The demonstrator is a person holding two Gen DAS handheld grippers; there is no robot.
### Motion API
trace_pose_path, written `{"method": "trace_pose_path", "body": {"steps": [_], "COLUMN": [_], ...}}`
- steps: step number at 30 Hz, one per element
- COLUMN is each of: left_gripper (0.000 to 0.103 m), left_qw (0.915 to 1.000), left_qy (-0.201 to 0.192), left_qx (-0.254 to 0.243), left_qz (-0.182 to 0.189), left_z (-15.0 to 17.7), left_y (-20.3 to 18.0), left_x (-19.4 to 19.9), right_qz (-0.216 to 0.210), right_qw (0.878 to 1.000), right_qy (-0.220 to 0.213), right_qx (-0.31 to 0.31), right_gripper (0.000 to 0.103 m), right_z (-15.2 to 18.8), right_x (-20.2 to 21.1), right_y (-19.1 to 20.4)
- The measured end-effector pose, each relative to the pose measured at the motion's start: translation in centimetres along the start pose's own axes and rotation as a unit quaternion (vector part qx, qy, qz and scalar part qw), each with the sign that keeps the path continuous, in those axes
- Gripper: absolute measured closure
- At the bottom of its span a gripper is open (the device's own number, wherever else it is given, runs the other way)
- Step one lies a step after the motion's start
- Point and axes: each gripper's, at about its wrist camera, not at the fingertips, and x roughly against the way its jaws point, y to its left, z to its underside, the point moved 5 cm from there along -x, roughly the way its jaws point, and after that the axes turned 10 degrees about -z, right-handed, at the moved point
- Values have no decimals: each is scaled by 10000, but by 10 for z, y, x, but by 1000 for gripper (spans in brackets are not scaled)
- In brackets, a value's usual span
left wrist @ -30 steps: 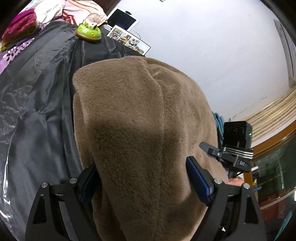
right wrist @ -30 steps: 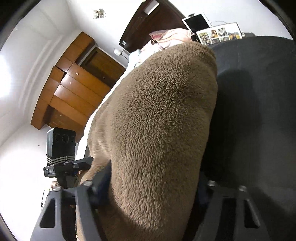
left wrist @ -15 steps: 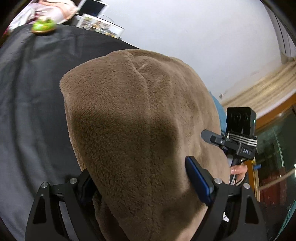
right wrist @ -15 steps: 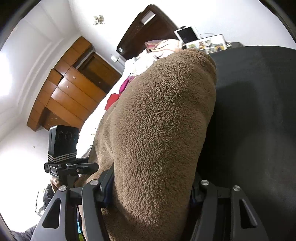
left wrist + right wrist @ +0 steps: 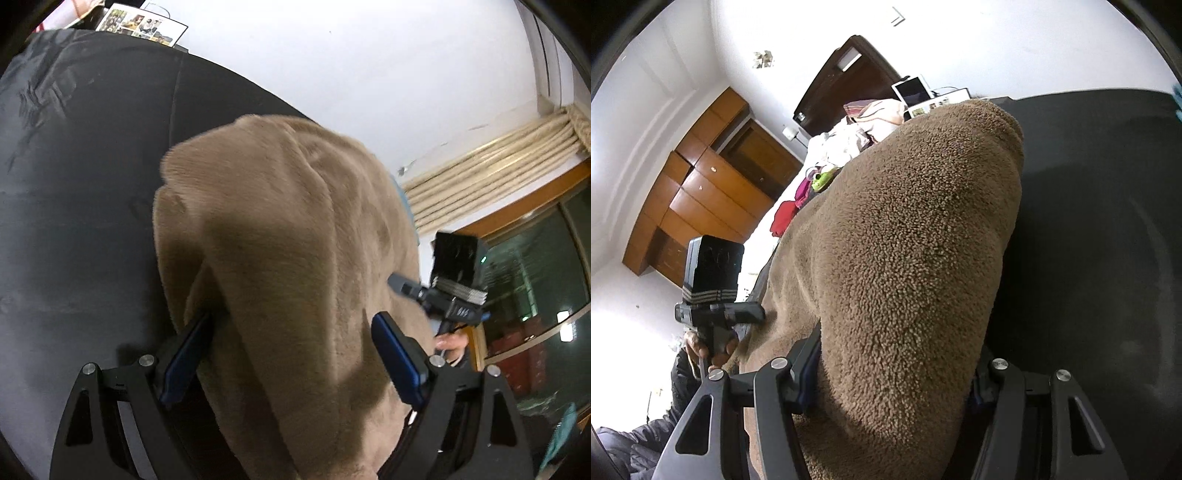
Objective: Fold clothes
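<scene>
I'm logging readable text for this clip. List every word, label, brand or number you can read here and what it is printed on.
Nothing can be read for certain.
Right gripper: pale lettering on its black mount, too blurred to read.
Photo sheet at the far edge of the black cover: small pictures, any print too small to read.
Brown fleece garment: no label showing.
Left gripper: no legible marking.

Left tool (image 5: 291, 354): black frame with triangular cutouts, silver round screws at the joints, blue pads on both fingers (image 5: 397, 354). Right tool (image 5: 894, 373): same black frame, silver screws, triangular slots, blue pads barely showing. Each carries a black box camera on top, bound on with a grey striped strap, small white lettering on the mount. Dark puffy sleeve (image 5: 635, 439) on the left arm.
</scene>
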Motion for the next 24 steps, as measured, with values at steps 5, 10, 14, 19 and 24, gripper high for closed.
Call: {"method": "trace_pose_path", "body": {"steps": [5,10,14,19,24], "left_gripper": [13,12,7,2,1], "left_qw": [9997,9977,9960,9975,9991], "left_qy": [-26,47,-102,64,158], "left_qx": [-86,-292,-229,85,70], "left_qz": [-243,-604,-853,-699,-385], "left_z": [-2,1,-2,1,-1], "left_y": [-13,-22,-18,-4,-12], "left_x": [-3,-12,0,-7,-18], "right_qz": [-46,-52,-161,-229,-288], "right_qw": [10000,9998,9997,9995,9993], "right_qy": [51,145,183,226,242], "right_qx": [36,121,59,2,-88], "right_gripper": [41,40,37,26,20], "right_z": [1,-4,-9,-8,-9], "right_x": [3,-1,-9,-10,-12], "right_y": [-5,-3,-2,-8,-12]}}
